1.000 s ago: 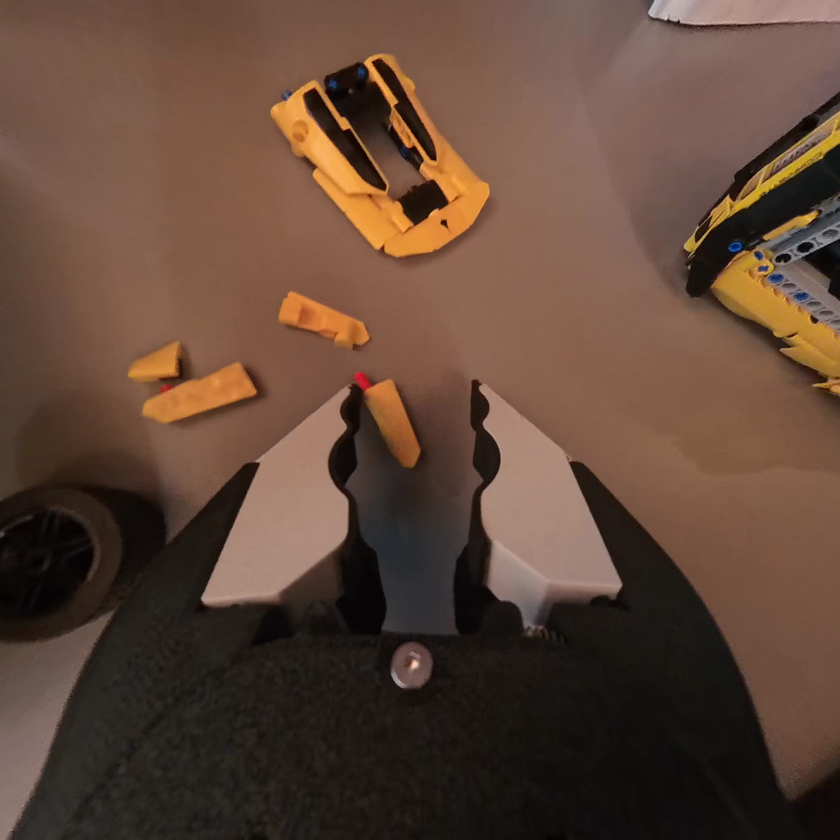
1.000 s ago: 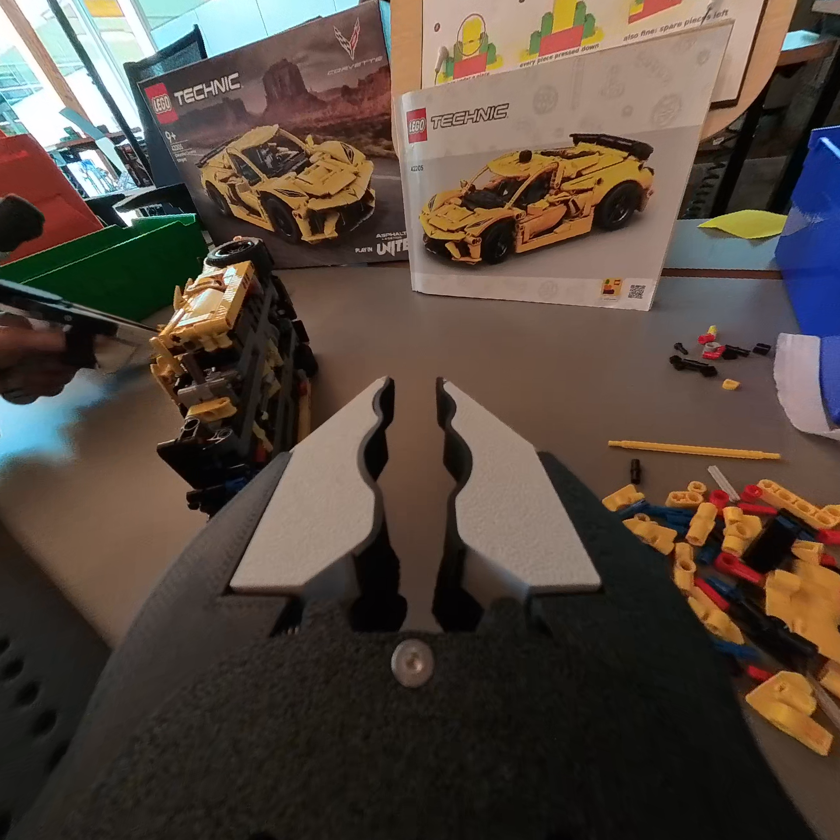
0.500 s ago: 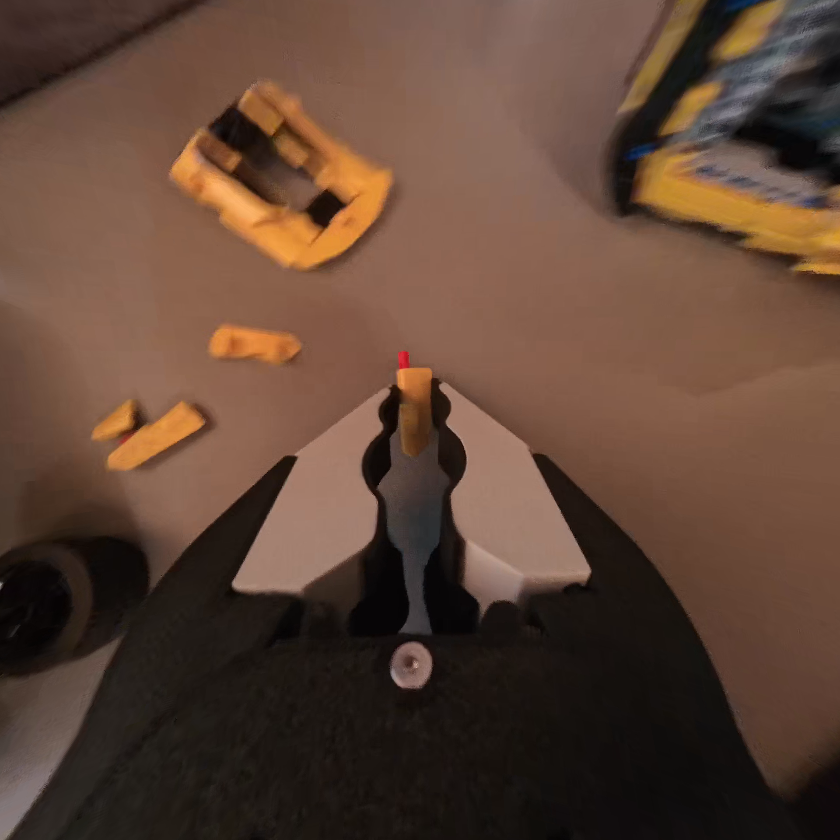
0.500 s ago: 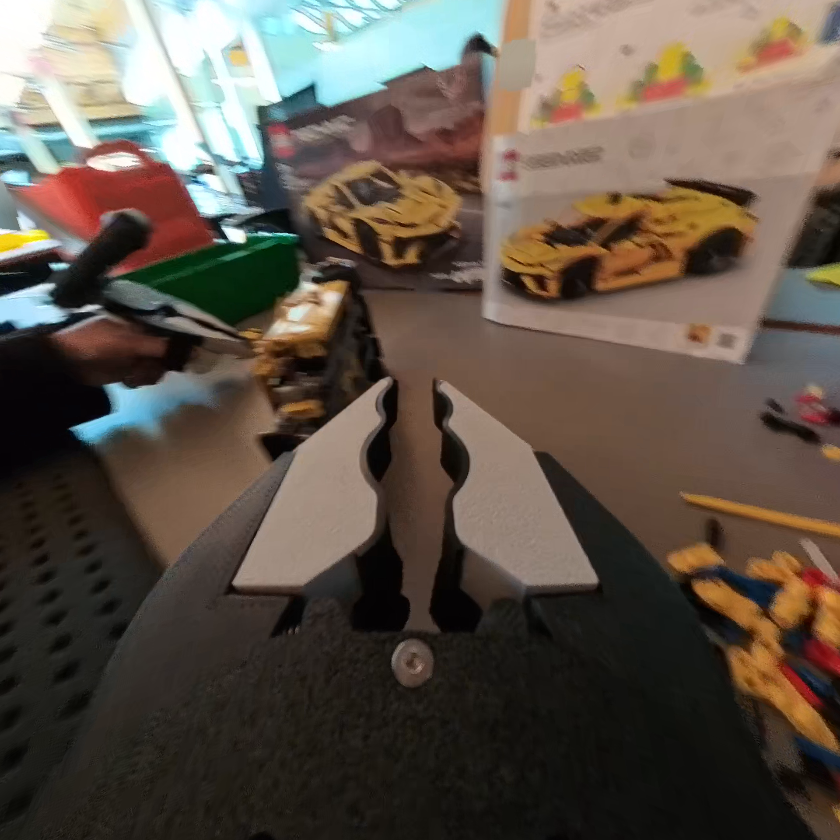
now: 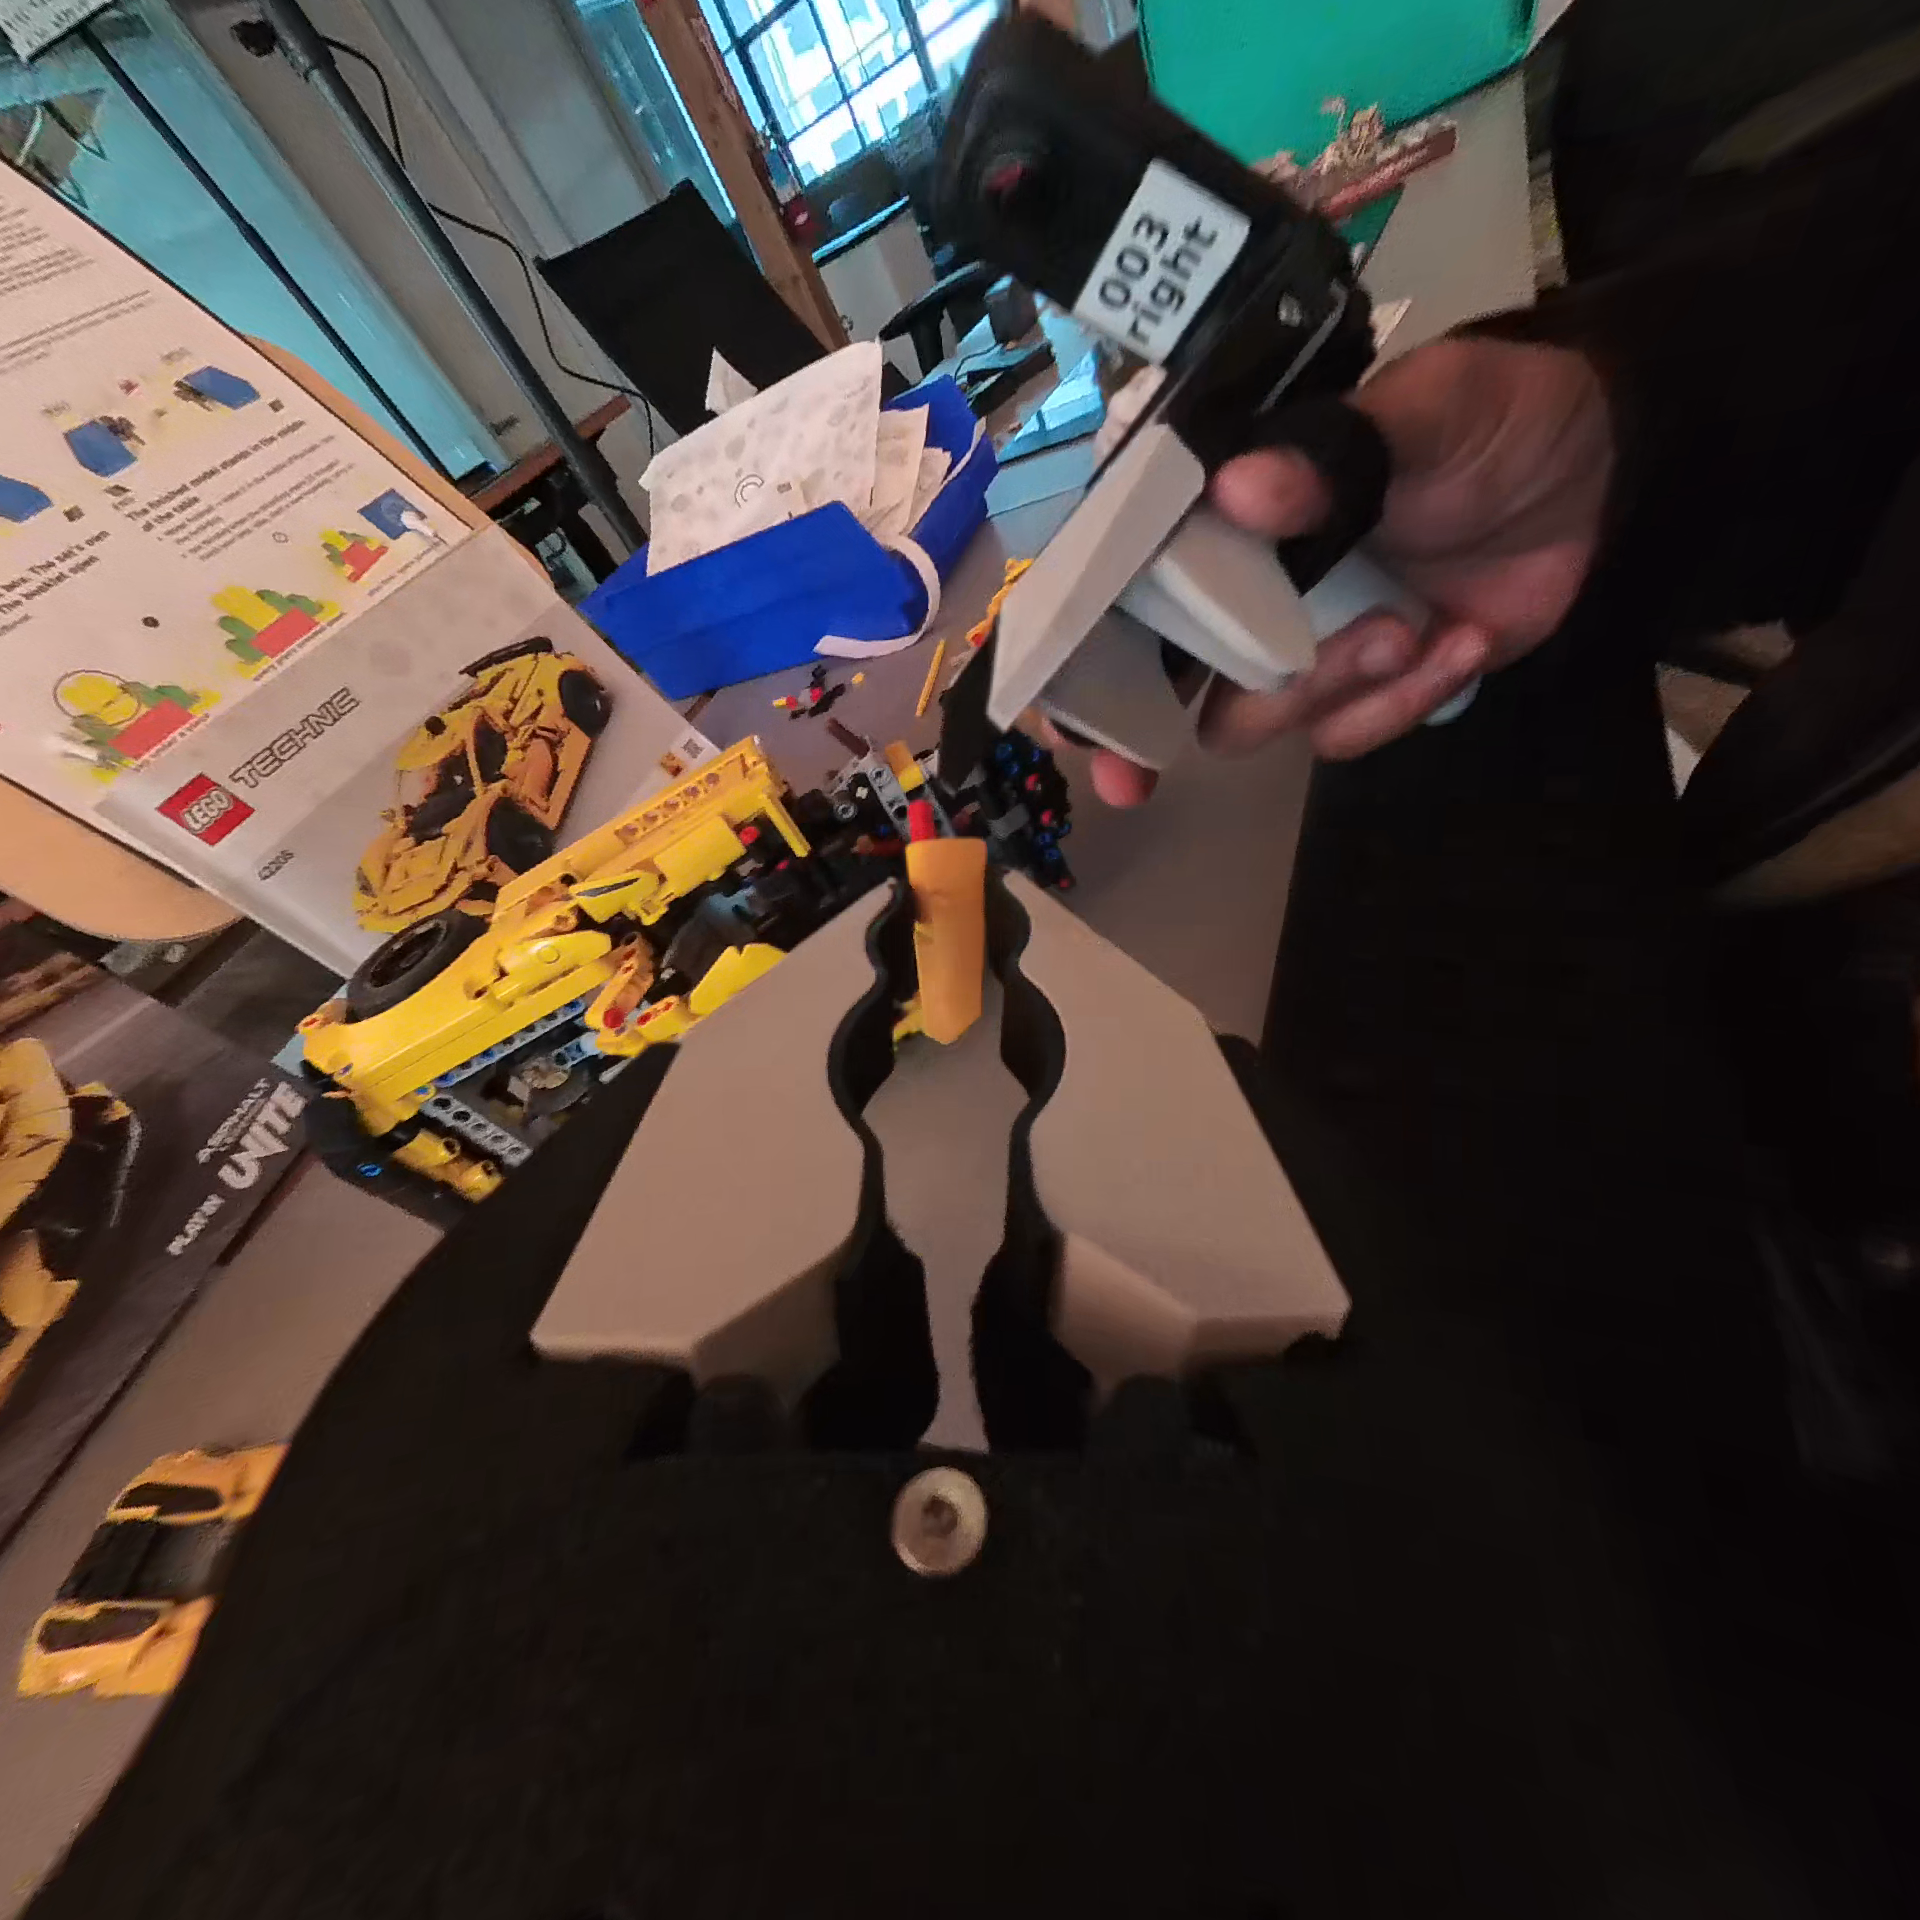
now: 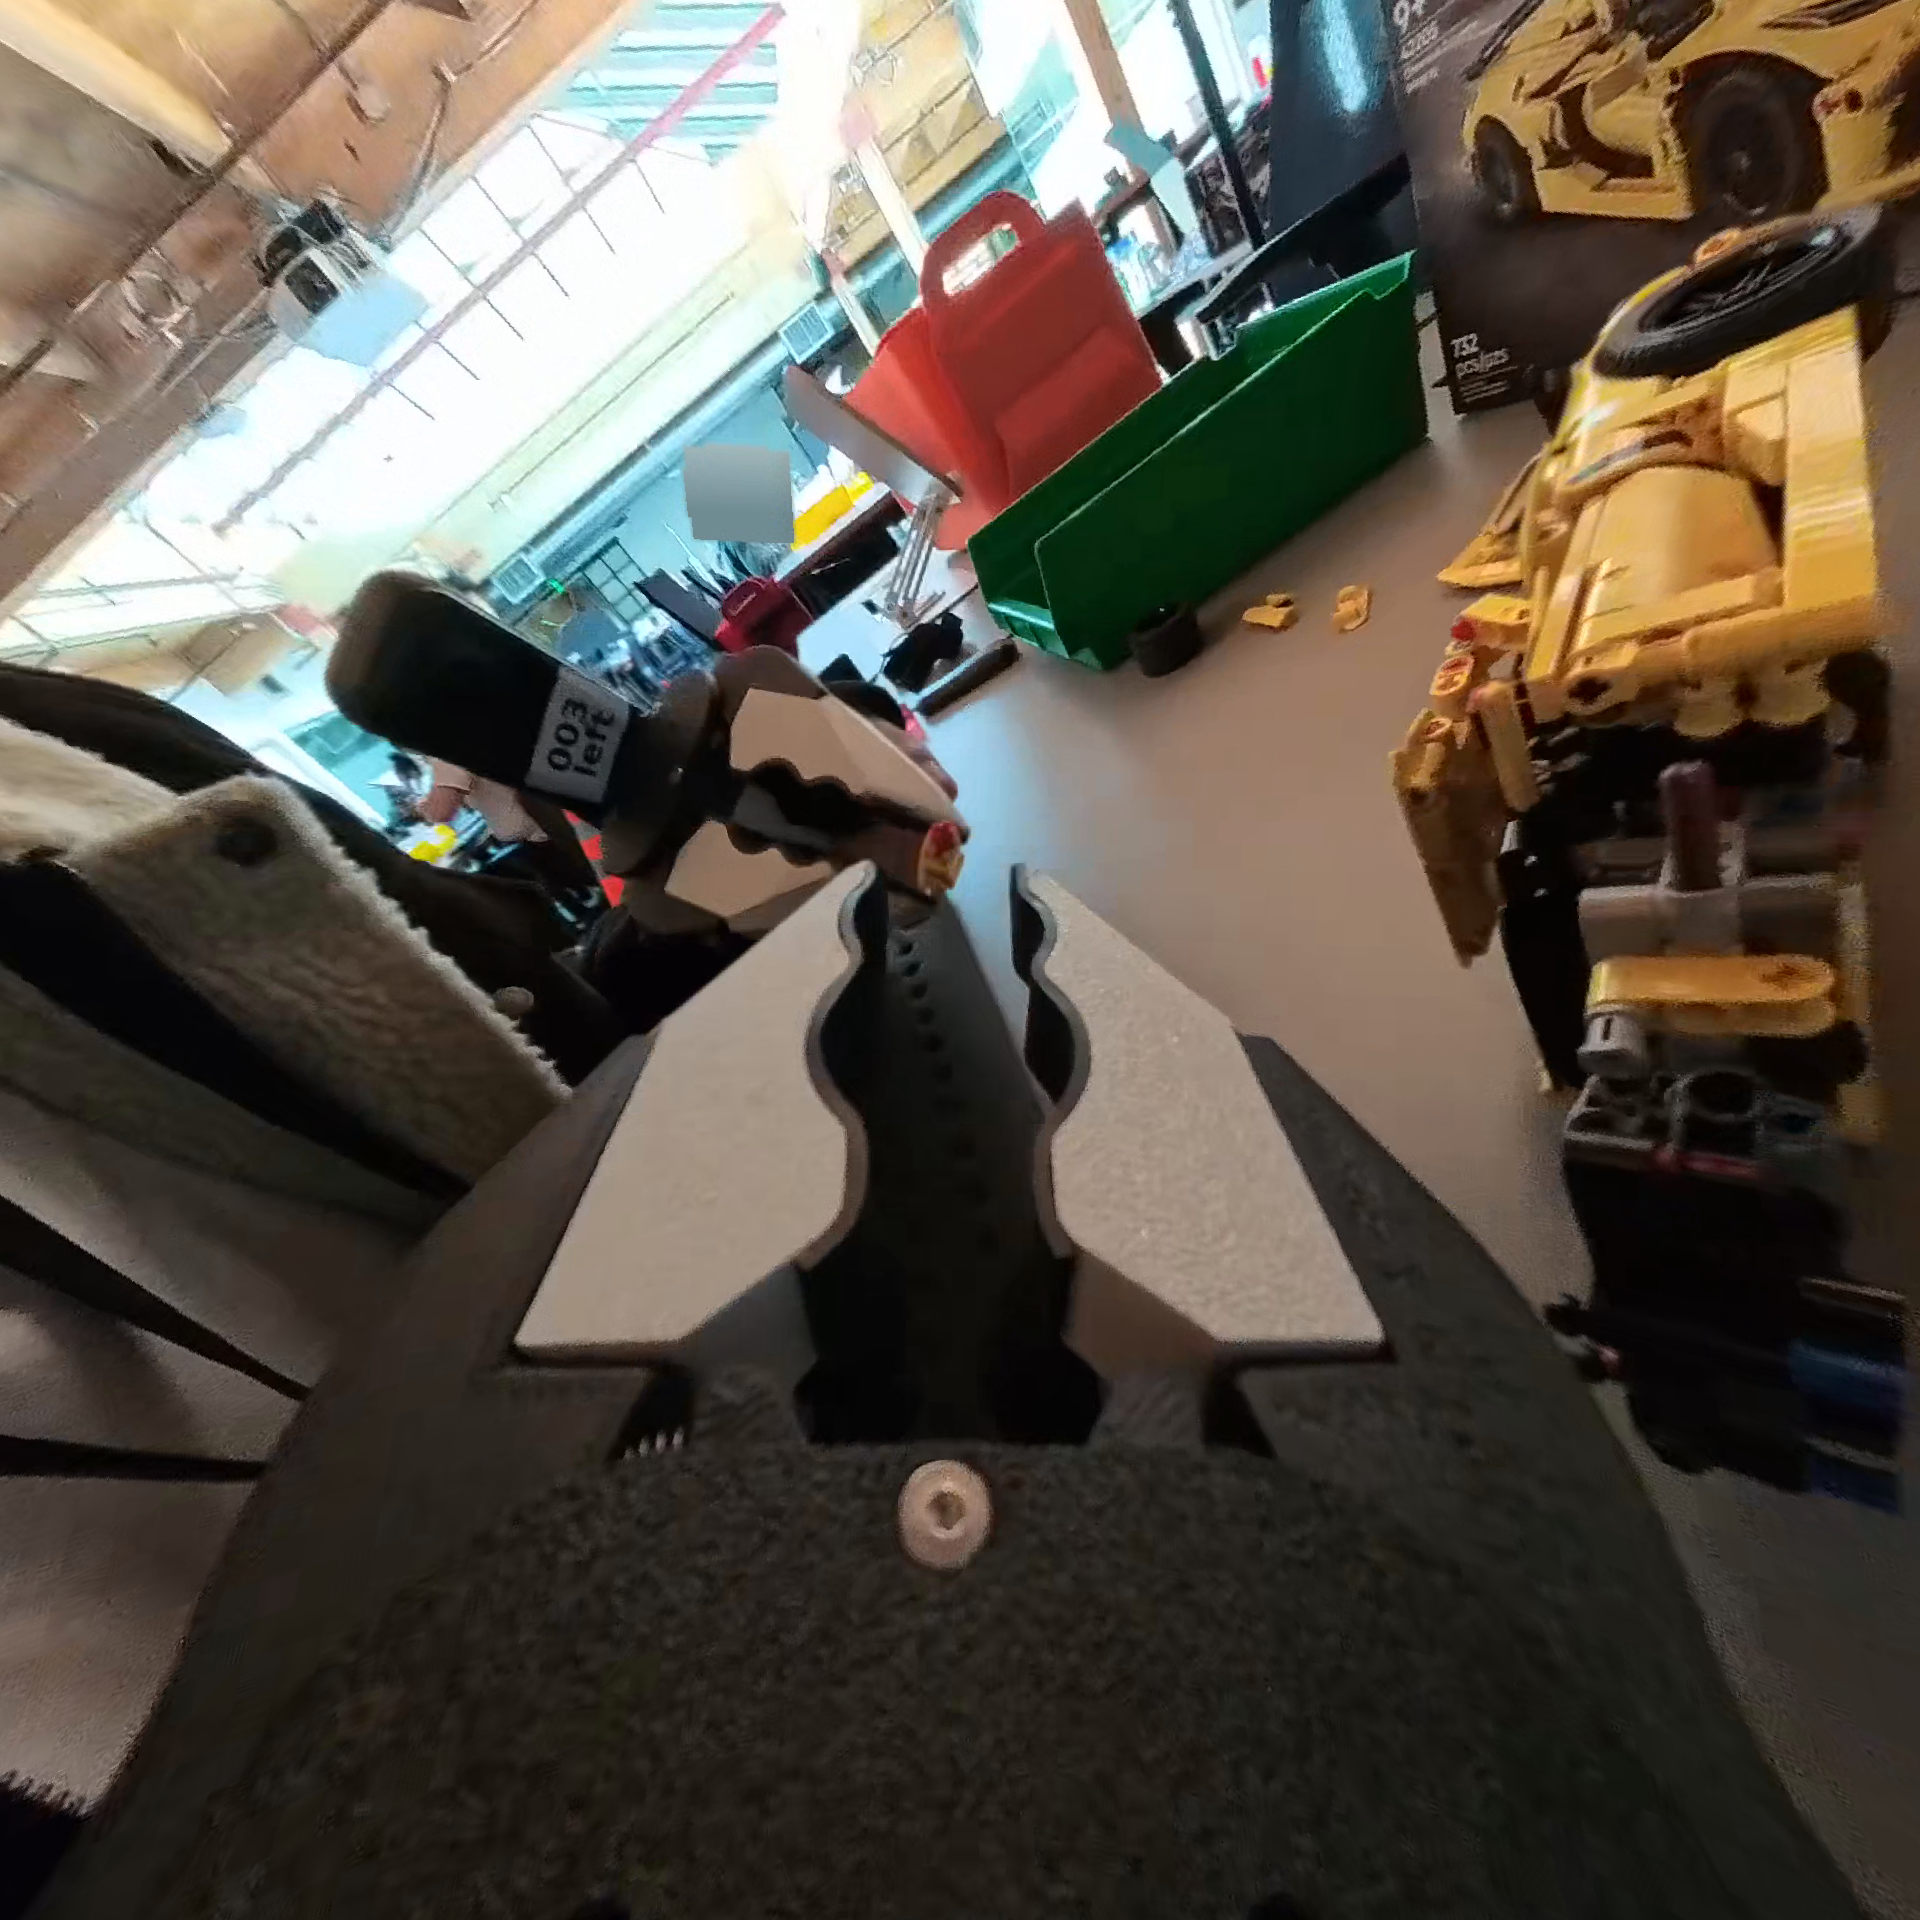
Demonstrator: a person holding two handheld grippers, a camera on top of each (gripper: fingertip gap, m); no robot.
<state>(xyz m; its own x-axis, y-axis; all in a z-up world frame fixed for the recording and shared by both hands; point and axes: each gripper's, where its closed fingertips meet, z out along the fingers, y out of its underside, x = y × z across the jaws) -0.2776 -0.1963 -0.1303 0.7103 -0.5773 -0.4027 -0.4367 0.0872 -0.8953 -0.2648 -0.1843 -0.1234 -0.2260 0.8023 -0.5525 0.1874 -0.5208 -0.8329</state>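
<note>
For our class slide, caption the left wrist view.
Left tool pinches a yellow piece above the toy car, facing the right tool.

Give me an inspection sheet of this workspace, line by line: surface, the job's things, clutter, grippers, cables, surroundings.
Surface: grey tabletop, partly covered.
Job's things: partly built yellow and black brick car lying on its side; small yellow wedge-shaped brick with a red pin.
Clutter: loose small bricks; separate yellow and black car body section; loose black tyre.
Grippers: left gripper shut on the wedge brick, raised off the table; right gripper open, empty, held by a hand.
Cables: black cable along a pole in the background.
Surroundings: instruction booklet, blue bin, green bin, red carrier.
</note>
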